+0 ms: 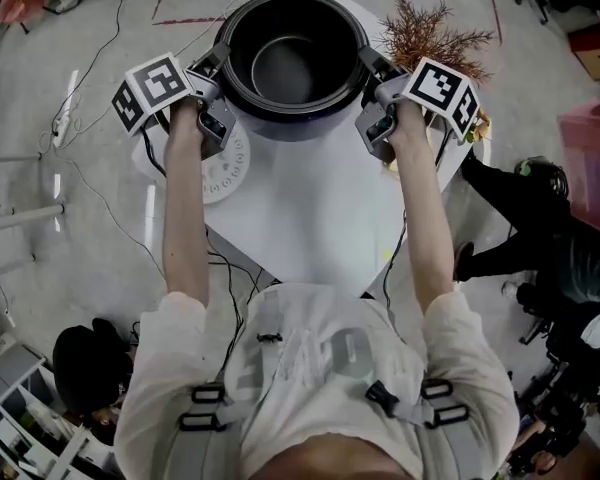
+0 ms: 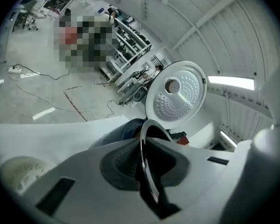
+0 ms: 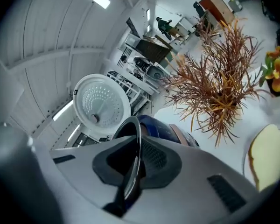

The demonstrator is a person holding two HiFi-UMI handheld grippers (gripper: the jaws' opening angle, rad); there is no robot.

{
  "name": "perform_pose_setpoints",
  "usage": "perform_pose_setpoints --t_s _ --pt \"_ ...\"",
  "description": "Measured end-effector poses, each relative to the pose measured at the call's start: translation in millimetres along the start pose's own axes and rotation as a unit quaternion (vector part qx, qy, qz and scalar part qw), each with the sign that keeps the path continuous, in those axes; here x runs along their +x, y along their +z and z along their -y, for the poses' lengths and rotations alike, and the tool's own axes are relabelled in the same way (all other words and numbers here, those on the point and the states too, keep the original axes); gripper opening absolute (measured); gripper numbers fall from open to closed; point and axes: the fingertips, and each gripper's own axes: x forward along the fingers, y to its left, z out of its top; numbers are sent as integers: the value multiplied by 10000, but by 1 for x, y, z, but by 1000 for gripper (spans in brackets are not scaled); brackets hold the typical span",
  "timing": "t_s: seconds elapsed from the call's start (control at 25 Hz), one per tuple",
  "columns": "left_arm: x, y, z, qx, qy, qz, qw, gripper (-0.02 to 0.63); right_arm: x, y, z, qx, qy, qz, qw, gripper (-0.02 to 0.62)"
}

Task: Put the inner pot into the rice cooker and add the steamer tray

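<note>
The dark inner pot sits within the blue rice cooker body at the far end of the white table. My left gripper is shut on the pot's left rim, and my right gripper is shut on the right rim. Both gripper views show the thin metal rim pinched between dark pads. The cooker's lid stands open behind the pot. A white perforated steamer tray lies on the table under my left hand.
A dried brown plant stands just right of the cooker, with orange flowers beside it. A pale round plate lies near the right gripper. A person sits on the floor at the right. Cables run across the floor on the left.
</note>
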Motion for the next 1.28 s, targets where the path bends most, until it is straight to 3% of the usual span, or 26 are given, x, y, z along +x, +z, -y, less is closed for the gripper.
perform_pose_setpoints --t_s 0.2,0.36,0.72,0.8,0.88,1.12,1.28 --pt "2 -16 4 793 352 -155 9961 38 -10 -2 9 -910 -311 -290 9949 43" --pt "1 -22 -3 1341 675 -188 9885 41 -8 -8 13 -1038 -364 -273 9936 46" --pt "-1 -11 -8 1446 839 -29 9859 51 -2 -9 2 -1022 -257 -118 9944 72" --pt "-4 -10 -4 1393 736 60 9875 103 -3 -9 -4 -866 -41 -90 9962 140" --pt "-9 -4 0 1360 663 208 9883 150 -5 -9 -8 -841 48 -28 9964 144" --pt "-35 17 21 1495 599 677 9846 189 -24 9 -34 -1379 205 493 9890 207" --pt "-68 33 47 1828 550 1182 9745 200 -52 20 -68 -2167 324 979 9708 231"
